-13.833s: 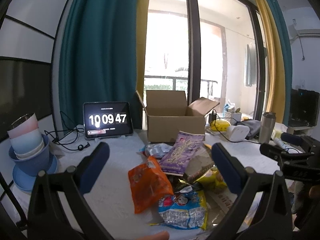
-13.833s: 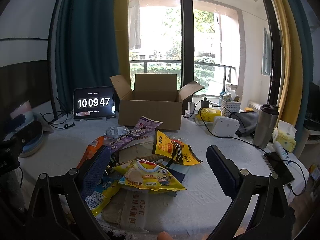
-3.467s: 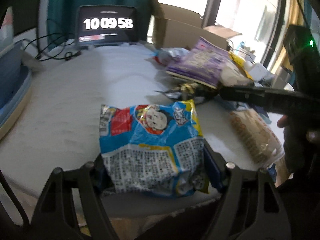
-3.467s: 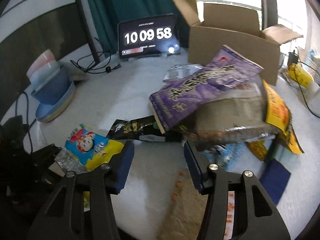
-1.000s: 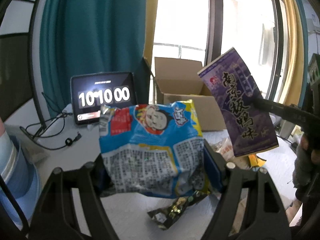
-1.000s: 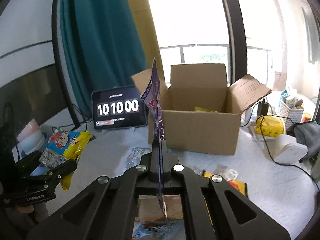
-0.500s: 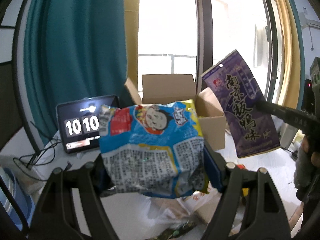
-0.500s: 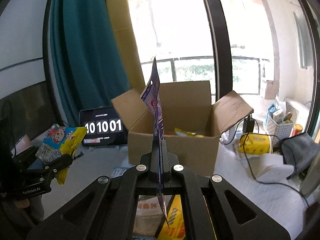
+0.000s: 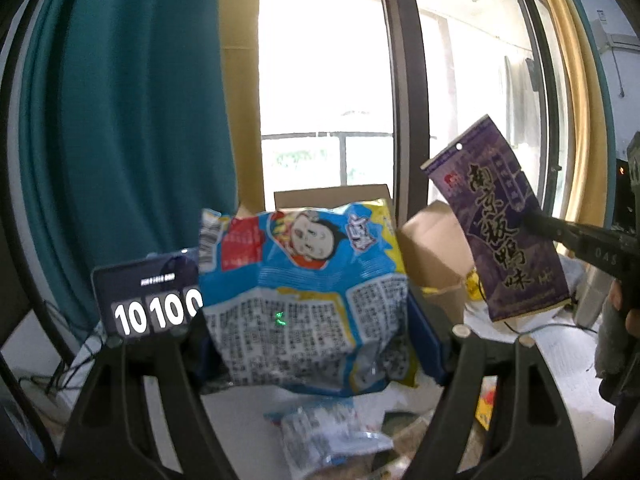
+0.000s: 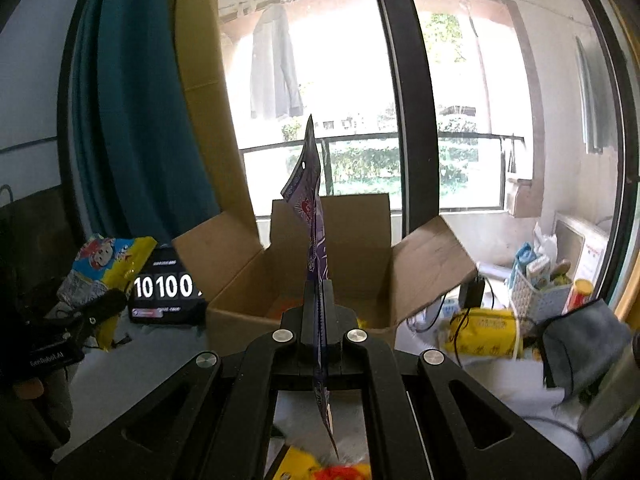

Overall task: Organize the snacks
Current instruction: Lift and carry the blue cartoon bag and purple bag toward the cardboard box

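Note:
My left gripper (image 9: 312,340) is shut on a blue and yellow cartoon snack bag (image 9: 304,292) and holds it up in the air; the bag also shows at the left of the right wrist view (image 10: 108,264). My right gripper (image 10: 318,316) is shut on a flat purple snack packet (image 10: 314,248), seen edge-on, held just in front of the open cardboard box (image 10: 360,264). The purple packet (image 9: 500,228) also shows at the right of the left wrist view, with the box (image 9: 436,248) behind both bags.
A tablet clock (image 10: 164,292) stands left of the box. Loose snack packets (image 9: 332,436) lie on the white table below. A yellow pouch (image 10: 484,332), a basket (image 10: 536,288) and a grey cloth (image 10: 584,340) sit to the right. Curtains and a window are behind.
Both grippers have moved forward and closer to the box with their bags held up. The box now looks larger in the right wrist view.

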The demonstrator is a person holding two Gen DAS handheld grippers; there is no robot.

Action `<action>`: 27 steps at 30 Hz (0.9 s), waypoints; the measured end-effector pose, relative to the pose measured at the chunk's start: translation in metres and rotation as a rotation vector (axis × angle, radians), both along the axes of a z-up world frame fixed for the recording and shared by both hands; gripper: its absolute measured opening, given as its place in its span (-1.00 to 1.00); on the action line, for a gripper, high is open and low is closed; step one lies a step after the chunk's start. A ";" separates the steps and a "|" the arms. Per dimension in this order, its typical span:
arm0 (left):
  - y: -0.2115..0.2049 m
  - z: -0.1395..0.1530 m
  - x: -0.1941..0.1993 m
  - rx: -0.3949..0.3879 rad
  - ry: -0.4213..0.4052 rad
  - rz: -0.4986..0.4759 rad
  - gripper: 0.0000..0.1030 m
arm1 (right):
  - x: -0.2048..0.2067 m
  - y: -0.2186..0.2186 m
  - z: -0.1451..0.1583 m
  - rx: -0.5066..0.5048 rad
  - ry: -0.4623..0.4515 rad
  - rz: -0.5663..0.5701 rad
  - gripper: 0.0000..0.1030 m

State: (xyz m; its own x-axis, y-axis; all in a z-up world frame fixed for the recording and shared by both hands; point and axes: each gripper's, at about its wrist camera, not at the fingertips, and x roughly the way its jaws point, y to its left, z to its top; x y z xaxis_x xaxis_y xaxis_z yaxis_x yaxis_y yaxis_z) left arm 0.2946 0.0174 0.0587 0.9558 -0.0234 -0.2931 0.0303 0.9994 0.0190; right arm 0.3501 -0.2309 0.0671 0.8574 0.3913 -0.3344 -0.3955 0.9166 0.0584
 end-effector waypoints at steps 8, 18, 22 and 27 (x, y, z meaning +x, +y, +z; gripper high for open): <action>-0.001 0.015 0.044 0.007 -0.044 -0.001 0.50 | 0.045 0.003 0.011 -0.013 -0.036 -0.010 -1.00; 0.004 0.015 0.101 0.008 -0.054 0.005 0.50 | 0.109 0.015 0.012 -0.046 -0.053 -0.021 -1.00; 0.001 0.008 0.124 0.012 -0.028 0.001 0.52 | 0.135 0.020 0.005 -0.050 -0.032 -0.032 -1.00; 0.003 0.000 0.152 -0.012 0.006 0.007 0.56 | 0.159 0.027 -0.007 -0.055 -0.001 -0.055 -1.00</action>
State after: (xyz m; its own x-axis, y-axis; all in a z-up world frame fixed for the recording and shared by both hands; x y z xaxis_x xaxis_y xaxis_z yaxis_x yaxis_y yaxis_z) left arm 0.4463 0.0199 0.0586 0.9543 -0.0204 -0.2982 0.0235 0.9997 0.0066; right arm 0.5095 -0.2042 0.0603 0.8772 0.3249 -0.3535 -0.3449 0.9386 0.0067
